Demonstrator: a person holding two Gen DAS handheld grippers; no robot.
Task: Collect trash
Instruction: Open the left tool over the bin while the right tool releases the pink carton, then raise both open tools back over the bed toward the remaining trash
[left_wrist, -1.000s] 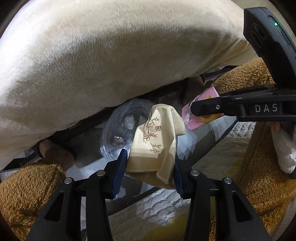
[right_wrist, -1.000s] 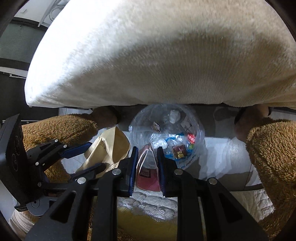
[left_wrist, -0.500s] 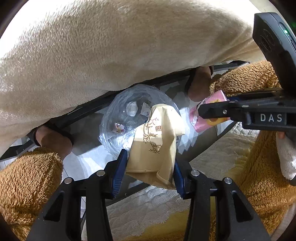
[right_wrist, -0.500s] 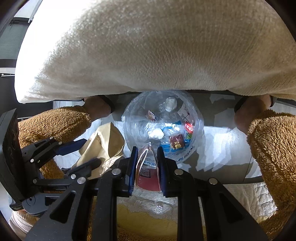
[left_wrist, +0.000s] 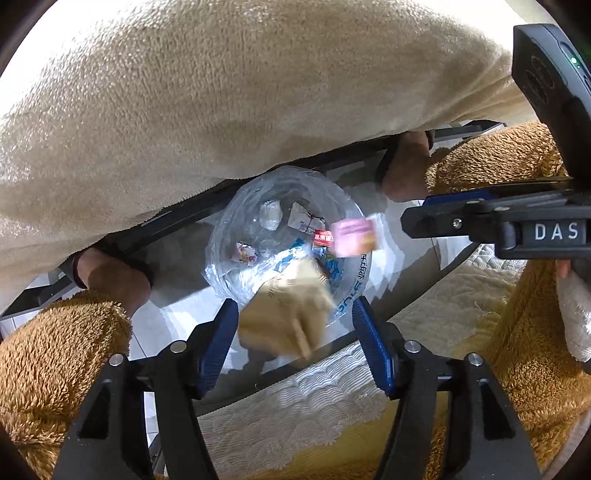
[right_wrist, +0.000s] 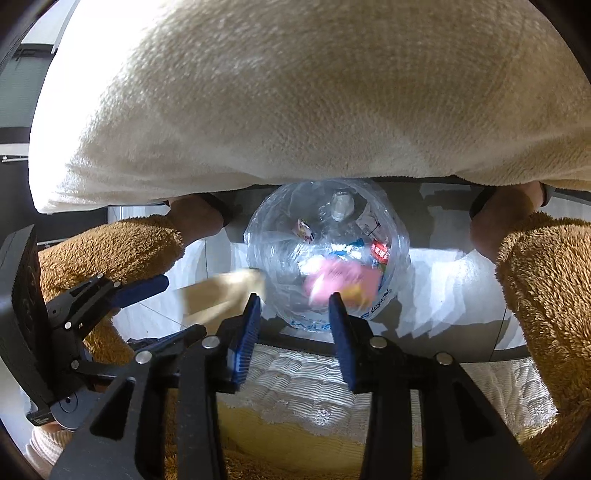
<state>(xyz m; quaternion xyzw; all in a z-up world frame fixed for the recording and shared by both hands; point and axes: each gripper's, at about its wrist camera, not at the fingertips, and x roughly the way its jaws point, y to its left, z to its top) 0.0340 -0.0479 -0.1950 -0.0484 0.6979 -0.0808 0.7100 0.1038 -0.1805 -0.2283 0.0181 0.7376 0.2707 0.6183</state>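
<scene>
A clear plastic trash bag (left_wrist: 284, 240) holding several wrappers sits on the floor between two feet; it also shows in the right wrist view (right_wrist: 328, 251). My left gripper (left_wrist: 295, 332) is open, and a beige paper packet (left_wrist: 288, 310) is blurred, falling between its fingers toward the bag; the packet shows at left in the right wrist view (right_wrist: 225, 291). My right gripper (right_wrist: 295, 325) is open, and a pink wrapper (right_wrist: 340, 280) is blurred in mid-fall over the bag mouth. The pink wrapper (left_wrist: 354, 232) and right gripper (left_wrist: 461, 218) also appear in the left wrist view.
A cream fleece blanket (left_wrist: 221, 92) hangs over the top of both views. Brown fuzzy trouser legs (right_wrist: 546, 288) and bare feet (left_wrist: 114, 273) flank the bag. A white quilted cushion edge (right_wrist: 314, 387) lies just below the grippers.
Both grippers opened. The beige packet left the left gripper and the pink wrapper left the right gripper; both are dropping toward the bag.
</scene>
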